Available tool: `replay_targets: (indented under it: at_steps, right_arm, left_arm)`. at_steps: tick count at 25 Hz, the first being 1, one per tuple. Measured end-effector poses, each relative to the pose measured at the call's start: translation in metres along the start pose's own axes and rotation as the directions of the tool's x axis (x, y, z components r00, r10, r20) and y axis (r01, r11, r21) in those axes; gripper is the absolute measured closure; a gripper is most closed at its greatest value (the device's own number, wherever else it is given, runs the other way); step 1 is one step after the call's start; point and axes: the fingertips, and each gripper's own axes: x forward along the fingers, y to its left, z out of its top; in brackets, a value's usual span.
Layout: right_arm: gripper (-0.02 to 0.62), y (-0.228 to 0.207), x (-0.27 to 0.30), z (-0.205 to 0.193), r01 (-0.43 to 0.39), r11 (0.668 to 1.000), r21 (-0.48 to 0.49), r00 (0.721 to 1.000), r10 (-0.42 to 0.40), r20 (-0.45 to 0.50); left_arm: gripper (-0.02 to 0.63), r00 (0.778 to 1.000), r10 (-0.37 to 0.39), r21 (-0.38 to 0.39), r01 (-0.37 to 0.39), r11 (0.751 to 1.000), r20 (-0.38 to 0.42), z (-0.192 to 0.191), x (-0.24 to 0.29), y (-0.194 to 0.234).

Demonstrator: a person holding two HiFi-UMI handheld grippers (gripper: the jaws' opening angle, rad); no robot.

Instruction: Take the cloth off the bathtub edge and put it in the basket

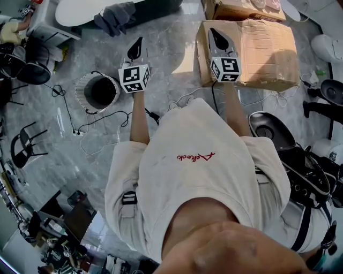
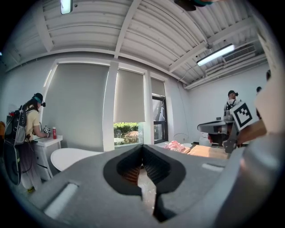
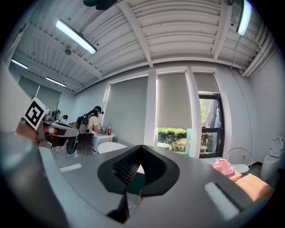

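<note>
A dark grey cloth [image 1: 115,18] hangs over the rim of the white bathtub [image 1: 86,12] at the top of the head view. The round basket [image 1: 99,92] stands on the floor below it, left of my left arm. My left gripper [image 1: 135,48] is held out level between basket and tub, jaws shut and empty. My right gripper [image 1: 217,37] is held beside it over a cardboard box, also shut and empty. In the left gripper view my left gripper [image 2: 143,149] points toward the tub [image 2: 67,158]. The right gripper [image 3: 140,149] faces the window; the cloth is hidden there.
A large cardboard box [image 1: 252,51] lies under my right gripper. Cables [image 1: 102,120] trail across the marble floor near the basket. Black chairs [image 1: 24,144] stand at the left. Another person [image 3: 91,127] works at a counter by the tub.
</note>
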Motion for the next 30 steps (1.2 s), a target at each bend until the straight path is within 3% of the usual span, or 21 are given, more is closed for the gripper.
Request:
replay_targets:
  at_steps: [9,15,22,30]
  right_arm:
    - [0.591,0.054,0.032,0.007,-0.095,0.995,-0.002,0.995,0.095,-0.005]
    - [0.591,0.114,0.063,0.015,-0.243,0.970,-0.022,0.970,0.243,0.001]
    - [0.591,0.173,0.109,0.024,-0.423,0.906,-0.026,0.906,0.424,0.013]
    - [0.591,0.260,0.137,0.033,-0.633,0.774,-0.036,0.773,0.634,0.031]
  left_arm:
    - [0.603,0.994,0.108,-0.016,-0.108,0.994,-0.003,0.000,-0.044,0.055]
    - [0.603,0.967,0.255,-0.030,-0.255,0.966,-0.011,-0.004,-0.093,0.101]
    - [0.603,0.896,0.443,-0.015,-0.444,0.896,-0.032,-0.001,-0.141,0.146]
    - [0.603,0.776,0.627,-0.011,-0.629,0.777,-0.061,-0.004,-0.205,0.172]
